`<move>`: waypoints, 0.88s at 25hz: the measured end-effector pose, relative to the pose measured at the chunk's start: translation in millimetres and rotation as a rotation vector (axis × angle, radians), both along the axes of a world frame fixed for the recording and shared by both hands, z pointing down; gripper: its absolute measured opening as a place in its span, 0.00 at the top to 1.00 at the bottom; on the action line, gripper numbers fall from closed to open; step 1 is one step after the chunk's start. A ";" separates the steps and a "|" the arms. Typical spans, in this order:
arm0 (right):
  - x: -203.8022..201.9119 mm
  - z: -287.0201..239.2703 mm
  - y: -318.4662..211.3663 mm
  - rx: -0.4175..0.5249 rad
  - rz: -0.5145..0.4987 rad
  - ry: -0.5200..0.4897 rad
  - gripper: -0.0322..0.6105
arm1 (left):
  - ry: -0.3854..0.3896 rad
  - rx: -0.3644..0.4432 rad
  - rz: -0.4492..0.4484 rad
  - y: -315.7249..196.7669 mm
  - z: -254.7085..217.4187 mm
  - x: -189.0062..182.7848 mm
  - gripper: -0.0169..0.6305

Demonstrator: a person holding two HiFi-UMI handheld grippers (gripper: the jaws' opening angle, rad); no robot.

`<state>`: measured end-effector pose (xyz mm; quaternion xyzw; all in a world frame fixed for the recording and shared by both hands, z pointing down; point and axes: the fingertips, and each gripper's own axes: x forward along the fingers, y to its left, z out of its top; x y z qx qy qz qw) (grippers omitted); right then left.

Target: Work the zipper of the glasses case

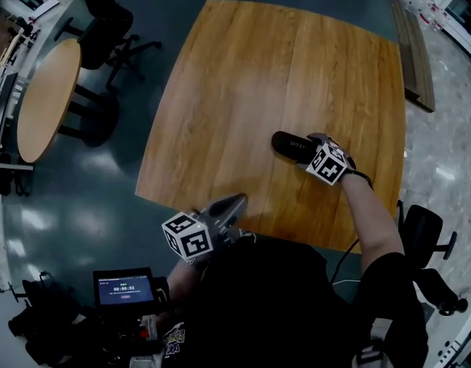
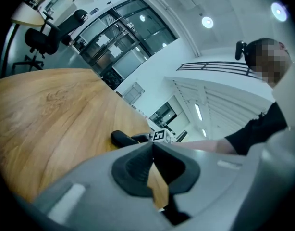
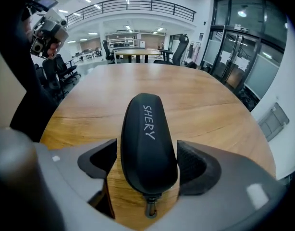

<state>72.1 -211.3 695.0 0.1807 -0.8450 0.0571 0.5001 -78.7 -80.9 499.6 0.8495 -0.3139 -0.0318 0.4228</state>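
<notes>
A black glasses case [image 1: 289, 144] printed "SHERY" lies on the square wooden table [image 1: 243, 83], right of the middle. My right gripper [image 1: 312, 150] is at its near end, angled down. In the right gripper view the case [image 3: 147, 134] lies lengthwise between the wide-open jaws of the right gripper [image 3: 146, 150], with slim gaps to both pads. Its metal zipper pull [image 3: 151, 207] hangs at the near tip. My left gripper [image 1: 239, 200] hovers over the table's near edge, shut and empty. In the left gripper view the left gripper's [image 2: 152, 150] pads meet, with the case [image 2: 122, 138] far ahead.
A round wooden table [image 1: 44, 98] and black office chairs [image 1: 105, 29] stand to the left on the dark floor. A small lit screen [image 1: 124, 290] sits at the lower left. Another chair [image 1: 423, 232] is beside the table's right corner, and a wooden bench [image 1: 416, 52] lies beyond it.
</notes>
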 end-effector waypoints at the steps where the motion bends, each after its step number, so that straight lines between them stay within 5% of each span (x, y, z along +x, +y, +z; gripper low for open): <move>1: -1.1 1.2 -1.8 0.001 -0.004 -0.006 0.36 | -0.002 -0.006 -0.005 -0.3 0.6 0.8 0.97; 8: -4.3 -3.7 -6.3 0.079 -0.043 -0.033 0.42 | -0.015 -0.015 0.003 -3.1 0.8 19.4 0.97; 13: -18.5 -50.4 7.3 0.261 -0.171 -0.057 0.44 | -0.066 0.036 0.034 -13.3 -3.9 24.4 0.97; 16: -27.2 -99.9 25.1 0.445 -0.360 -0.013 0.44 | -0.189 0.116 0.118 -34.3 -8.7 21.3 0.73; 19: -35.5 -147.1 50.3 0.623 -0.552 0.057 0.44 | -0.286 0.185 0.236 -54.6 -21.3 25.5 0.64; 22: -43.3 -186.9 76.9 0.744 -0.679 0.098 0.44 | -0.347 0.229 0.455 -55.0 -32.1 58.3 0.51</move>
